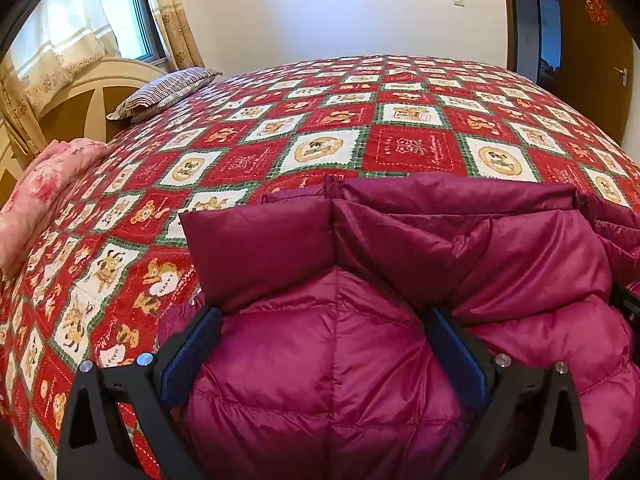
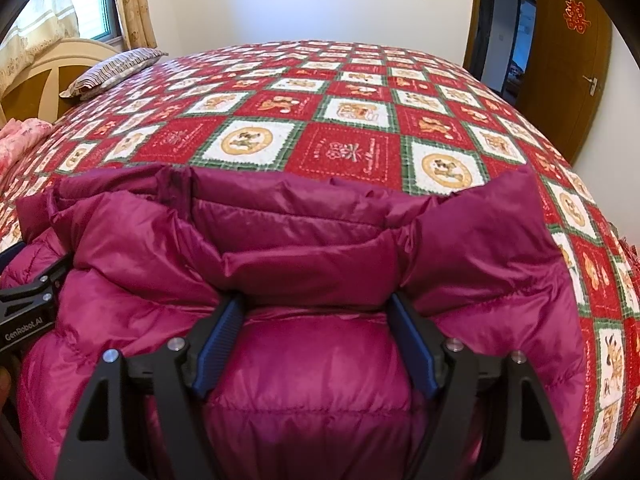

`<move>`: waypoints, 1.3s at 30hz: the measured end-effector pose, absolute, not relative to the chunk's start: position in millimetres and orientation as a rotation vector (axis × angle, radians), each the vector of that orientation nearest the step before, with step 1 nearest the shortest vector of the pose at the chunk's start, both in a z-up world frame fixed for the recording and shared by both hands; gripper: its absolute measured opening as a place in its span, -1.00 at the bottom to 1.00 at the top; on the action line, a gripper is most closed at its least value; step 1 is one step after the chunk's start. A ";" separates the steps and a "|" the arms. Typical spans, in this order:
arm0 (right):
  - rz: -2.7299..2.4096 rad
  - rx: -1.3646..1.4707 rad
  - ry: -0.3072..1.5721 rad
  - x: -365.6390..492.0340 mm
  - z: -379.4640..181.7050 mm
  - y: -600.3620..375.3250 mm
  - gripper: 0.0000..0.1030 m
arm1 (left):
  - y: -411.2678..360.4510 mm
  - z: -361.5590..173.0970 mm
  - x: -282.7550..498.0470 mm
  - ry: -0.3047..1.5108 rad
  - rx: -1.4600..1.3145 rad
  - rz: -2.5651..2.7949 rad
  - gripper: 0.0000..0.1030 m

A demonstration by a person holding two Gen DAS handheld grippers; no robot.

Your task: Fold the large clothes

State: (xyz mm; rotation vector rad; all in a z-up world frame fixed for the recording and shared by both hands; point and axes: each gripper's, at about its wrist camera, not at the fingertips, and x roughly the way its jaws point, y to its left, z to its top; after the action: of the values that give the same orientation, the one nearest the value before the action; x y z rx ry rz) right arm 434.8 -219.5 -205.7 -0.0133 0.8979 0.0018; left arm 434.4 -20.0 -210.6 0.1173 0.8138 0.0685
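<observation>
Right now my left gripper [image 1: 324, 344] has its blue-padded jaws spread wide, with a bulge of the magenta down jacket [image 1: 360, 360] swelling up between them; whether the pads actually bite the fabric I cannot tell. My right gripper [image 2: 316, 332] stands the same way, jaws apart around another puffed section of the jacket [image 2: 320, 380], a folded band of it lying across just ahead of the fingertips.

The jacket sits bunched at the near edge of a bed covered in a red, white and green patchwork quilt [image 1: 400, 120] printed with bears. At the head end lie a striped pillow [image 1: 164, 94] and a pink floral bundle [image 1: 44, 192], with a cream headboard [image 1: 80, 92], a window and patterned curtains [image 1: 176, 20] behind. A white wall closes the far side; a wooden door [image 2: 568, 60] with a red decoration stands open on the right.

Only the right wrist view shows the left gripper's black body [image 2: 28, 312] at its left edge, lettered GenRobot.AI, beside the jacket.
</observation>
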 end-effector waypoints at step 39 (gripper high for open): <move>-0.013 -0.150 0.857 388.6 -206.7 -157.1 0.57 | -43.2 -210.5 392.5 0.789 0.152 0.052 0.98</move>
State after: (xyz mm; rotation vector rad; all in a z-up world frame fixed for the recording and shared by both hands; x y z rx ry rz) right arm 388.6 -157.1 -206.7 -0.1501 0.8575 -0.0127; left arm 392.5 -43.2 -210.5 0.1515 0.7892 0.0518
